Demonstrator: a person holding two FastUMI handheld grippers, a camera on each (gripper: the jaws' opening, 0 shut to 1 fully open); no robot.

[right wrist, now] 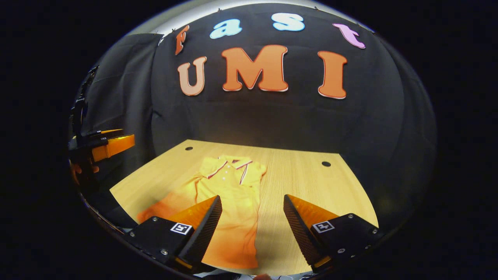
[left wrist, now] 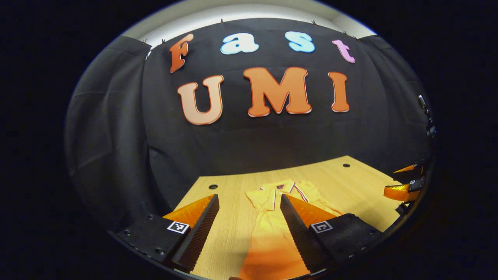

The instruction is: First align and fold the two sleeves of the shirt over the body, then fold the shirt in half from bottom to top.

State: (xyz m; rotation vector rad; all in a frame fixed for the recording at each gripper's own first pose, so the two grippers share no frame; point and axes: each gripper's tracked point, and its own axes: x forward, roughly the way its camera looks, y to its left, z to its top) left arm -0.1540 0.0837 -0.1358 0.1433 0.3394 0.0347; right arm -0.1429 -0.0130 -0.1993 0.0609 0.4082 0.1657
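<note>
An orange polo shirt (left wrist: 272, 233) lies flat on the wooden table (left wrist: 350, 186), collar at the far end and hem toward me. My left gripper (left wrist: 249, 197) hovers open above its near left part, with nothing between the fingers. In the right gripper view the shirt (right wrist: 233, 194) looks narrow, with a flap of fabric (right wrist: 167, 204) spreading out on its left side. My right gripper (right wrist: 252, 198) is open over the shirt's right edge and the bare wood. Each gripper also shows at the edge of the other's view: the right gripper (left wrist: 404, 182) and the left gripper (right wrist: 107, 146).
The table (right wrist: 303, 182) has small round holes near its far corners (right wrist: 326, 163) (right wrist: 189, 148). Black cloth walls close in behind and at both sides. Bare wood lies to the right of the shirt in the right gripper view.
</note>
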